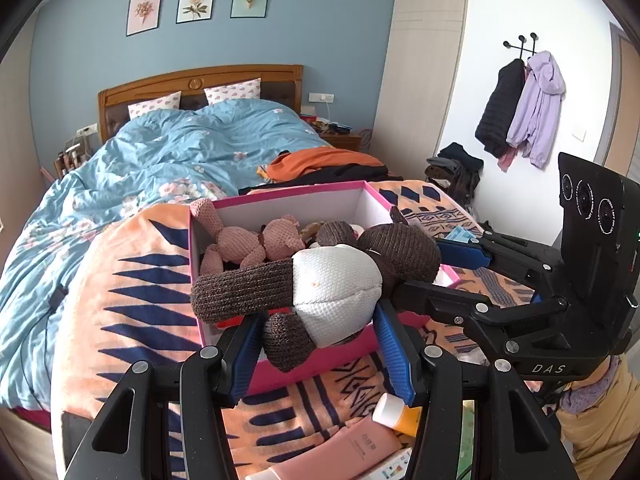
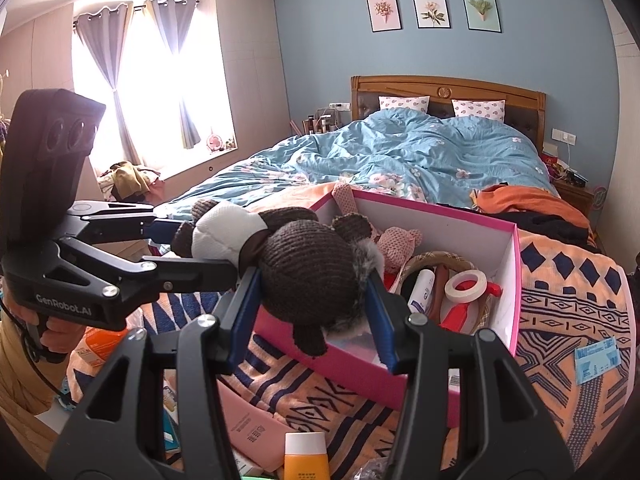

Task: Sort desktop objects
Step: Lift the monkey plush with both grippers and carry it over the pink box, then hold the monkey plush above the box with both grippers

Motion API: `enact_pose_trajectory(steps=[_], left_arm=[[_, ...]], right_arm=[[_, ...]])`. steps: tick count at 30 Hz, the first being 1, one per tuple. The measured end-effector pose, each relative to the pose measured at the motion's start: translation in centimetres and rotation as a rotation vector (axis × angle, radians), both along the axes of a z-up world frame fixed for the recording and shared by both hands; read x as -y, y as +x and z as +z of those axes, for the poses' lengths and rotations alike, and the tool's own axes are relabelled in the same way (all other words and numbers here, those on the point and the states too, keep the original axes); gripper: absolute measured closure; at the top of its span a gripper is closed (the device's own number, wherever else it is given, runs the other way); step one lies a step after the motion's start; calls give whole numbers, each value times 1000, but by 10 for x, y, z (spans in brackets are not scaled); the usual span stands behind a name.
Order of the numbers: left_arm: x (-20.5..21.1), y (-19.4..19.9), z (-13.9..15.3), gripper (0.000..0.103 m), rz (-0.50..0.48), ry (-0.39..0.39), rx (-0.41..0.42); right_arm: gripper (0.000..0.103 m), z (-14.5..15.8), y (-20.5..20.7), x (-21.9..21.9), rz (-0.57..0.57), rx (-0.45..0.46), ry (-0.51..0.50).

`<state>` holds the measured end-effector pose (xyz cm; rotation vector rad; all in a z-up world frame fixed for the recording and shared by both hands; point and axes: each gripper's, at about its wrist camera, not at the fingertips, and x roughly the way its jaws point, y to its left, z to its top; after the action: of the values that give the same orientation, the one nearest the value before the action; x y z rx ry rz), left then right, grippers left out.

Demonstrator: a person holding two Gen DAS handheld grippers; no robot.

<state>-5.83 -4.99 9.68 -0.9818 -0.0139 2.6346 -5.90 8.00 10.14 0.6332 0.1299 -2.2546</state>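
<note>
Gripping one plush bear (brown and white), both grippers' fingers clamp it above the pink box.

Bed, orange blanket, pink box

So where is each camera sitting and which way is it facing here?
Left wrist: on the left gripper, facing the bed's headboard over the pink box; its jaws grip the plush toy's body; the right gripper shows too.
Right wrist: on the right gripper, looking toward the window; jaws on the toy's head; left gripper and a hand show.
Shared: toy, box, bed.
</note>
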Motion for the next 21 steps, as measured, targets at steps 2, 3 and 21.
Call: enact_pose_trajectory(steps=[2, 3, 21], left_arm=[[1, -2, 0, 48, 1, 2, 1], [1, -2, 0, 48, 0, 4, 1], [8, -16, 1, 48, 12, 9, 1]], right_arm=[[50, 1, -2, 0, -2, 1, -2], [50, 1, -3, 1, -1, -1, 0], [50, 3, -15, 5, -7, -11, -2]])
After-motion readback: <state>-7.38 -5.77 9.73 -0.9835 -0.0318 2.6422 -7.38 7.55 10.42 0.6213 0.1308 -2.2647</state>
